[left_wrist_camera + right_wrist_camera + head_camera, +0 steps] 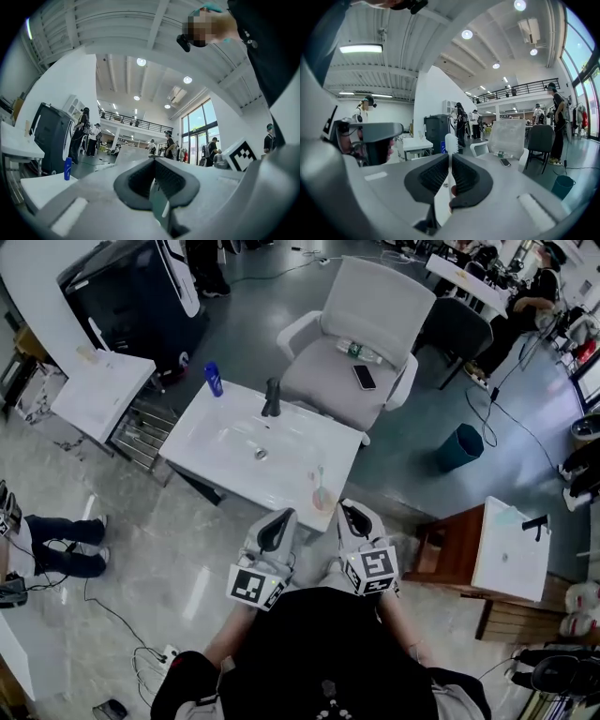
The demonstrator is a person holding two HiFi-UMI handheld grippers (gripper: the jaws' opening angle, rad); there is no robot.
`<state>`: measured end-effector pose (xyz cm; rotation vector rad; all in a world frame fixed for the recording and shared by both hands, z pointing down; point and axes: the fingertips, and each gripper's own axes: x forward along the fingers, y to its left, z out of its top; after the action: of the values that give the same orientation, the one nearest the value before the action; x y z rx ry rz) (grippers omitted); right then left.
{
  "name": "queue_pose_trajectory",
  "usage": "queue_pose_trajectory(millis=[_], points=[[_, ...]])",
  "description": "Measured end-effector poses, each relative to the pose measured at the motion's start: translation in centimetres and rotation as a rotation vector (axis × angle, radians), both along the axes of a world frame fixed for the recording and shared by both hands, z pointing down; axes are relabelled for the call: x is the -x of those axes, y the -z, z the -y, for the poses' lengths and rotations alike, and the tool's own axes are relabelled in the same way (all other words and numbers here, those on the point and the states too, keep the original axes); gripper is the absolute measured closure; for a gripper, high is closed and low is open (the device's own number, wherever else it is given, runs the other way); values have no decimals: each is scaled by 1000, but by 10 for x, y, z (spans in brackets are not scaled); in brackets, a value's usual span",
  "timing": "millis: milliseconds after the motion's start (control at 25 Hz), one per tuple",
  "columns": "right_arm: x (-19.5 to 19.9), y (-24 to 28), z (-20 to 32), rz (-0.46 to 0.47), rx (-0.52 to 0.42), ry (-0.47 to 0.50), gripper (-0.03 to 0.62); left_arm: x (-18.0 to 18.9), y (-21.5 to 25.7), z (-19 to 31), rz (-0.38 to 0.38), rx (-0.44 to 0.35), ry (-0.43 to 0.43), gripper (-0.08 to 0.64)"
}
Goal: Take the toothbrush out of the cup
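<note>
Head view: the toothbrush (319, 476) stands in the pink cup (322, 498), near the front edge of the white counter (225, 442).
Right hand-held gripper (348, 512): my jaws are pressed together, holding nothing, just beside the cup.
Left hand-held gripper (278, 519): pressed together too, holding nothing.
Right gripper view: the brush head pokes up straight ahead of my jaws.

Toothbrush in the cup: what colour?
White. The toothbrush shows best in the right gripper view, with its bristle head upright.
</note>
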<state>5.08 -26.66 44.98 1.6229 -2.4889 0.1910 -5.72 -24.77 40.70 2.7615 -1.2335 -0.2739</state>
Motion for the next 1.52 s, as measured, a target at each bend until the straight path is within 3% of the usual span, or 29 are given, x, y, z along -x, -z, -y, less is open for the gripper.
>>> queue_pose_trajectory(millis=[320,880,1120,1520], points=[[-8,39,-4,91,-44,-30,571,-7,21,3,26,-48,-20,558],[-19,85,-16,119,-87,-47,571,-10,49,1,28,-49,-6,558],[-16,103,-18,133,-116,-39,571,-14,74,2,27,-88,-17,558],[-1,101,-25,143,-102,-29,571,-2,59,-3,39,-62,6,558]])
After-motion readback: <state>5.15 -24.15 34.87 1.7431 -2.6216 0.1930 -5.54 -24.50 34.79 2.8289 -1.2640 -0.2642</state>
